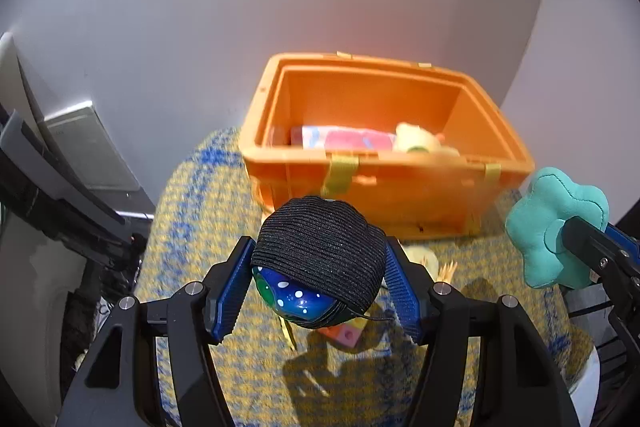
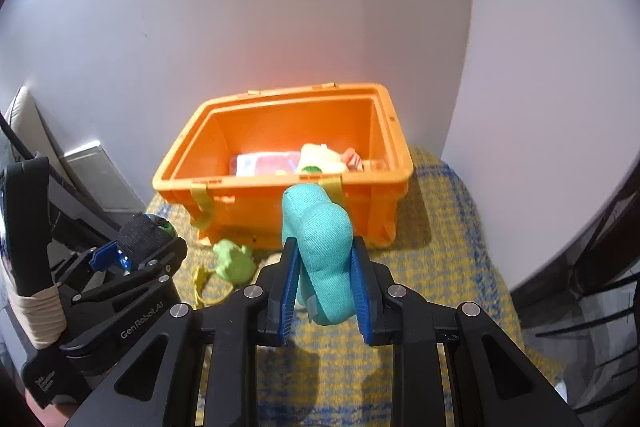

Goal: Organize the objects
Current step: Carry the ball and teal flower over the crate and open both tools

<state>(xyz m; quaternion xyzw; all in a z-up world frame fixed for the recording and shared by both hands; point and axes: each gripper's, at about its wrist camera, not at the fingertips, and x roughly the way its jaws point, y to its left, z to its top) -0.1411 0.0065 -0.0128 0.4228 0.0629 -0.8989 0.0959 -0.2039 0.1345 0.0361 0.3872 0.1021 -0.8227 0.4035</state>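
Observation:
My left gripper (image 1: pixel 318 277) is shut on a blue dotted ball wrapped in black cord (image 1: pixel 320 259), held above the rug; it also shows in the right wrist view (image 2: pixel 142 235). My right gripper (image 2: pixel 325 279) is shut on a teal plush toy (image 2: pixel 324 251), seen at the right in the left wrist view (image 1: pixel 554 223). An open orange bin (image 1: pixel 384 183) stands ahead by the wall and holds a pink-and-white pack (image 2: pixel 266 163) and a yellow plush (image 2: pixel 320 159).
A yellow-and-blue woven rug (image 2: pixel 440 255) lies under the bin. A green plush (image 2: pixel 234 261) and a yellow cord (image 2: pixel 199 283) lie in front of the bin. A small orange-and-yellow block (image 1: pixel 346 333) lies below my left gripper. Grey boards (image 1: pixel 80 147) lean at the left wall.

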